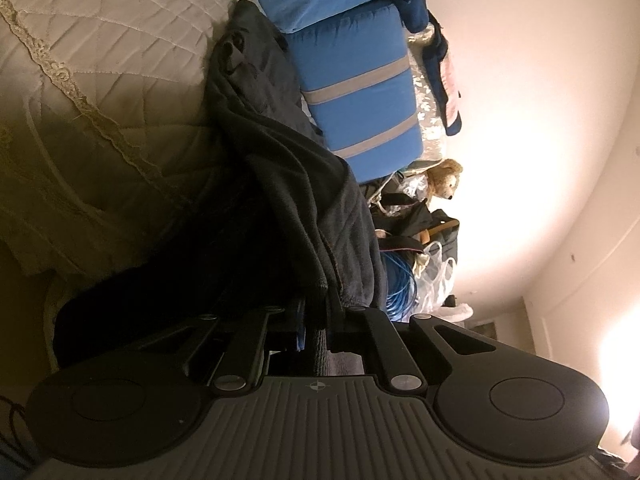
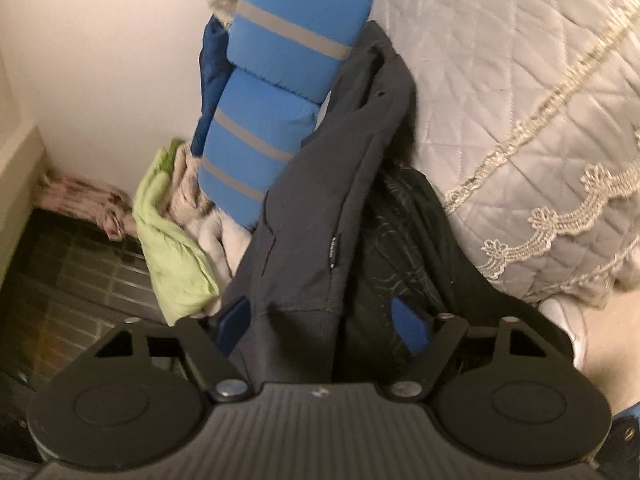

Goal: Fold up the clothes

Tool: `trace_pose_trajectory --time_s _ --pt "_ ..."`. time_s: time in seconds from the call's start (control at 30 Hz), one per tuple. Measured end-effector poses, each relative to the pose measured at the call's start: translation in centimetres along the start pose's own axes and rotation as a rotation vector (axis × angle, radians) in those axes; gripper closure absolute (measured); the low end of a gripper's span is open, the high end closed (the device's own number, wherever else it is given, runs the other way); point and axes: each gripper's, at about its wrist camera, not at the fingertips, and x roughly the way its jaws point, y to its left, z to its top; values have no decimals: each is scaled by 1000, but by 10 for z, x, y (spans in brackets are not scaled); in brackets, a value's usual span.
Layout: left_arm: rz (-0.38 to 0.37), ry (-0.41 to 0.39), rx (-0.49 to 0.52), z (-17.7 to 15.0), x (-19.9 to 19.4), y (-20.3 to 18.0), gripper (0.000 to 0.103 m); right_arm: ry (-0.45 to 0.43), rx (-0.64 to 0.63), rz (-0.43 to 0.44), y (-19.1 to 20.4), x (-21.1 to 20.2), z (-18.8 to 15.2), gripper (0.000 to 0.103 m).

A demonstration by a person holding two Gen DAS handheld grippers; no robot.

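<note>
Left gripper [image 1: 316, 320] pinches the dark garment [image 1: 304, 184]; right gripper [image 2: 326, 320], jaws wide, straddles it, stretched above the quilted bed [image 2: 520, 80] for folding.

Quilted bedspread [image 2: 520, 92] lies bare & open on one side of the dark garment [image 2: 320, 184], w/ blue striped cushions [image 2: 276, 96] pressing its other side, green cloth [image 2: 168, 240] and teddy bear [image 1: 442, 178] clutter crowding beyond.
</note>
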Motion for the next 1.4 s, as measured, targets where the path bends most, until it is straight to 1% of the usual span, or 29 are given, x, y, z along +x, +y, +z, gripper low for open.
trace_pose_trajectory --time_s 0.1,0.17,0.2,0.37,0.47,0.53,0.57,0.6,0.63,0.67,0.7,0.73,0.83,0.97,1.1,1.4 --pt "2 -1 -2 0 0 -1 94 -7 -15 14 0 -3 -2 28" --pt "3 -1 -2 0 0 -1 94 -6 -28 28 3 -5 -3 31" --pt "4 -1 -2 0 0 -1 94 -5 -35 35 4 -5 -4 35" --pt "6 -1 -3 0 0 -2 94 2 -64 56 10 -7 -6 35" --pt "6 -3 -2 0 0 -2 94 4 -62 54 8 -10 -6 42" --pt "5 -5 -1 0 -1 -3 94 7 -68 40 8 -12 -7 53" --pt "6 -6 0 -1 -1 -3 94 9 -72 29 8 -13 -7 57" --pt "7 -7 2 -1 -1 -3 95 9 -74 12 8 -13 -7 66" --pt "8 -9 3 -1 -1 -3 95 10 -75 -6 8 -13 -7 79" --pt "8 -11 5 -1 -1 -4 96 10 -77 -24 9 -13 -7 84" --pt "8 -13 9 -1 -2 -5 96 12 -78 -28 9 -14 -7 87" --pt "8 -15 13 -1 -2 -6 96 13 -79 -31 9 -15 -7 94" --pt "7 -28 31 -1 -5 -12 97 1 -110 -36 20 -17 -7 98" --pt "9 -50 66 1 -8 -25 98 -34 -164 -21 40 -23 -4 99" --pt "10 -75 103 4 -8 -41 98 -63 -197 -25 58 -23 2 99" --pt "36 -158 205 8 -8 -79 98 -160 -285 -21 105 -28 19 100"
